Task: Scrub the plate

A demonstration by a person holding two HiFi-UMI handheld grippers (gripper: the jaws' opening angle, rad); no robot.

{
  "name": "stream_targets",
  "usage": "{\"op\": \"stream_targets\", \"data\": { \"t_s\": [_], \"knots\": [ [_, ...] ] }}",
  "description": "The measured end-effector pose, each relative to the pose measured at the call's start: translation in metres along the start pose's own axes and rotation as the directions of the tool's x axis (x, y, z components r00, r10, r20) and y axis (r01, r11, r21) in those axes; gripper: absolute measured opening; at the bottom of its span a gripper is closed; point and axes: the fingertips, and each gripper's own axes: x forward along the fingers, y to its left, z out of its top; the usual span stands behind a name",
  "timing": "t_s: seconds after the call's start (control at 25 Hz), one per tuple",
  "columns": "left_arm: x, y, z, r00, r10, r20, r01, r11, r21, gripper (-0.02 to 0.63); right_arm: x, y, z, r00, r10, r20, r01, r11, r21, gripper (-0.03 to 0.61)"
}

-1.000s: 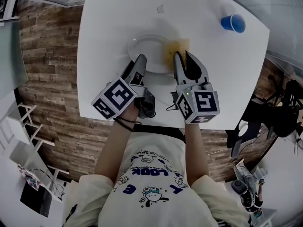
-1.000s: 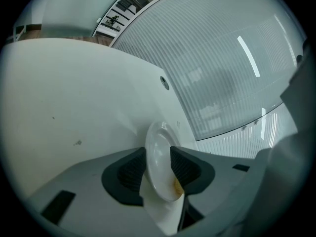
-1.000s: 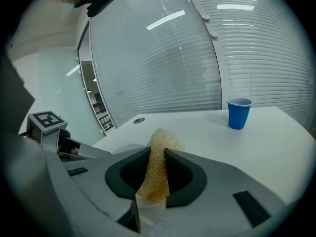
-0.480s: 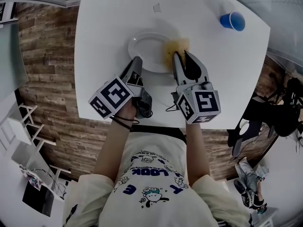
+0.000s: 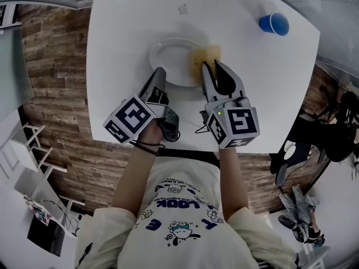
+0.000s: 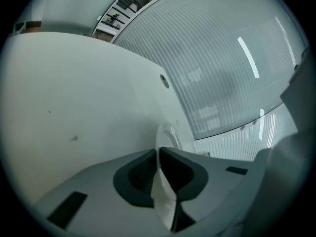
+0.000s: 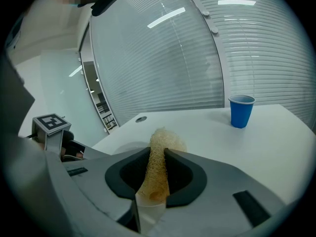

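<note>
Head view: white plate (image 5: 171,58) on table (image 5: 112,66), bare except for the sponge (image 5: 205,56) pressed on its right edge. Blue cup (image 5: 274,24) stands upright well right of the plate, contents not visible. Left gripper (image 5: 159,74) is at the plate's near rim, right gripper (image 5: 210,67) at its right edge.

Left gripper view: jaws narrow, pinching the plate rim (image 6: 167,135).

Right gripper view: jaws clamped on the sponge (image 7: 159,149), cup (image 7: 241,111) beyond.

Versus a second ago: the left jaws have just been closing, from wide astride the rim to gripping it. Right grip, plate and cup are unchanged.
</note>
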Motion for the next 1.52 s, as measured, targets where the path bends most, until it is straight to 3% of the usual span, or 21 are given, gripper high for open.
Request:
{"op": "stream_targets", "data": {
  "t_s": [0.48,0.84,1.08,1.24,1.52],
  "knots": [
    [-0.004,-0.005,-0.002,0.995,-0.096,0.030,0.099,0.990,-0.102,0.040,-0.008,0.006,0.007,1.000,-0.004,0.013,0.004,1.000,-0.005,0.081],
    [-0.002,-0.013,-0.005,0.991,-0.134,-0.005,0.134,0.991,-0.026,0.038,0.001,0.006,-0.006,1.000,0.016,-0.023,-0.016,1.000,-0.017,0.081],
    [0.003,-0.008,-0.006,0.992,-0.126,0.004,0.126,0.991,-0.041,0.044,0.000,0.004,-0.012,0.998,0.069,-0.006,-0.069,0.997,0.038,0.081],
    [0.009,-0.016,-0.009,0.987,-0.161,-0.012,0.160,0.985,-0.062,0.131,0.001,0.001,-0.013,0.996,0.086,-0.010,-0.085,0.995,0.044,0.081],
    [0.014,-0.020,-0.014,0.986,-0.155,-0.061,0.148,0.984,-0.101,0.168,0.003,0.000,-0.015,0.993,0.118,-0.016,-0.117,0.991,0.068,0.081]
  ]
}}
